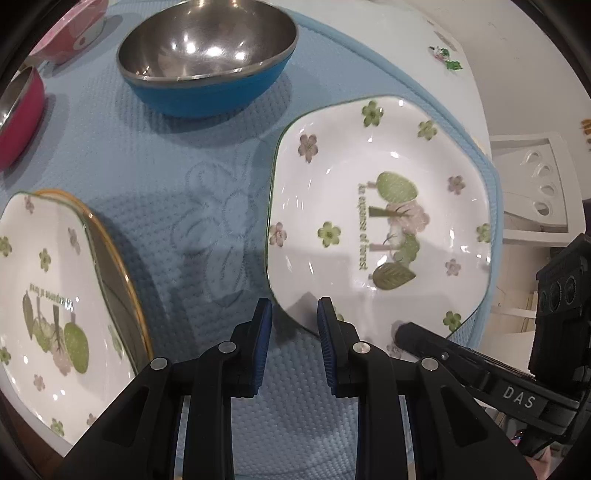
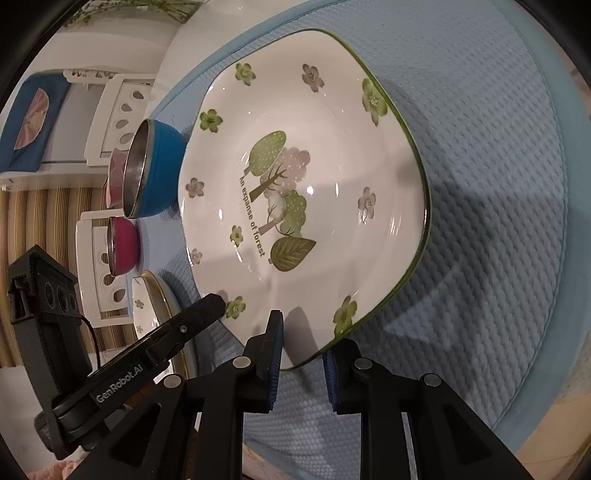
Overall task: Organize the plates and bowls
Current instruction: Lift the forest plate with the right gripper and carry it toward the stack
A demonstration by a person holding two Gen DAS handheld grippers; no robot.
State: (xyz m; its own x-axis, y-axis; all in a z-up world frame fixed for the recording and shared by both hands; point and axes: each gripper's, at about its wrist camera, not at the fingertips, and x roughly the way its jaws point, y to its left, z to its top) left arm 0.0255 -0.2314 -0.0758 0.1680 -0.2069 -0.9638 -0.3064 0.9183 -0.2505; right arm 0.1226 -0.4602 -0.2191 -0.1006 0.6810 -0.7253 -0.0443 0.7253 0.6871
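A white plate with green flowers and a tree print (image 1: 376,218) lies on the blue mat at the right; it also fills the right wrist view (image 2: 303,192). My left gripper (image 1: 294,317) is open, its jaws astride the plate's near corner. My right gripper (image 2: 303,354) is open with the plate's rim between its pads, one above and one below. A second matching plate (image 1: 48,295) sits in a gold-rimmed dish (image 1: 122,273) at the left. A blue steel bowl (image 1: 210,51) stands at the back, also in the right wrist view (image 2: 155,173).
A magenta bowl (image 1: 18,110) and a pink bowl (image 1: 70,26) stand at the back left of the blue mat (image 1: 166,166). The table edge runs just right of the plate. White chairs (image 1: 535,184) stand beyond it.
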